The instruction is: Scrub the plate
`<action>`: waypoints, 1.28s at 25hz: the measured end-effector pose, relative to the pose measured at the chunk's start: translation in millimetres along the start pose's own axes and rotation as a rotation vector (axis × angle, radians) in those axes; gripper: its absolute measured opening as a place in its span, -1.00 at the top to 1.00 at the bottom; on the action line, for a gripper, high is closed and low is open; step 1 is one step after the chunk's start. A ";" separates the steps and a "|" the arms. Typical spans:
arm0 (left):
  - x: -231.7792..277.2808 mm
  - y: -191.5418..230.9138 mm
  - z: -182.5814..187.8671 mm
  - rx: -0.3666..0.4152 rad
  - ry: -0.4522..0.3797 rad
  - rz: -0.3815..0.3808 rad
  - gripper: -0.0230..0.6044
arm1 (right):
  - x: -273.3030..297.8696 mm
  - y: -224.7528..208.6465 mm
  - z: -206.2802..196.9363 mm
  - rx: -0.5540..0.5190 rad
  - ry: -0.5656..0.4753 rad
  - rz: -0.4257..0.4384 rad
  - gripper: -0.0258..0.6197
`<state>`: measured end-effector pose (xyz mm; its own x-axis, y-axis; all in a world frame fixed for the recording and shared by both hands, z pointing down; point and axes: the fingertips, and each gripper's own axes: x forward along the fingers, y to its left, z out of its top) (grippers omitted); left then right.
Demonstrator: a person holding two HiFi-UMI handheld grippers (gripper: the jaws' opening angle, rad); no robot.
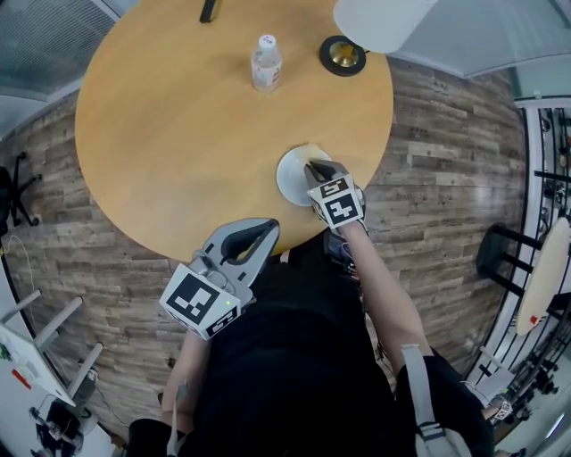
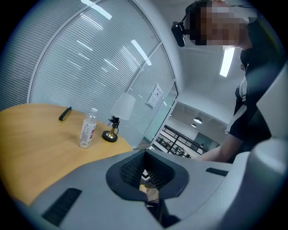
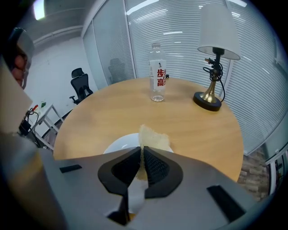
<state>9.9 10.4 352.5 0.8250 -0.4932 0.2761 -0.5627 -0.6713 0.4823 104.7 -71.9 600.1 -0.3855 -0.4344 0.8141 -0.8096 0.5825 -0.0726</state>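
Note:
A white plate point(image 1: 289, 178) lies on the round wooden table point(image 1: 178, 134) near its front right edge. My right gripper point(image 1: 315, 167) reaches over the plate and is shut on a thin yellow sponge point(image 3: 154, 139). In the right gripper view the sponge sticks out past the fingertips, over the plate point(image 3: 118, 147). Whether the sponge touches the plate I cannot tell. My left gripper point(image 1: 269, 227) hangs at the table's front edge, left of the plate and apart from it. Its jaws meet at the tips with nothing between them point(image 2: 145, 154).
A clear water bottle point(image 1: 266, 62) stands at the far middle of the table. A lamp with a brass base point(image 1: 343, 55) and white shade point(image 1: 379, 20) is to its right. A small black object point(image 1: 208, 11) lies at the far edge. Wood floor surrounds the table.

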 end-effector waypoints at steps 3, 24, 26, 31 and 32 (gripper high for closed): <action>-0.9 1.9 1.0 -0.005 -0.007 0.014 0.89 | 2.0 2.4 2.5 -0.011 0.002 0.012 0.83; -13.3 12.2 5.1 -0.033 -0.055 0.040 0.89 | 1.2 61.7 9.6 -0.155 0.029 0.158 0.83; -14.3 13.6 4.9 -0.033 -0.060 0.043 0.89 | -0.2 68.1 8.7 -0.163 0.042 0.170 0.83; -14.5 12.7 4.4 -0.033 -0.071 0.044 0.89 | -2.6 77.1 2.4 -0.180 0.054 0.186 0.83; -15.1 12.2 4.5 -0.032 -0.072 0.044 0.89 | -3.6 79.3 1.1 -0.184 0.057 0.190 0.83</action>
<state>-9.6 7.2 350.5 0.7926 -0.5613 0.2380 -0.5958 -0.6302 0.4979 41.4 -24.9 590.7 -0.4926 -0.2689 0.8277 -0.6291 0.7671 -0.1252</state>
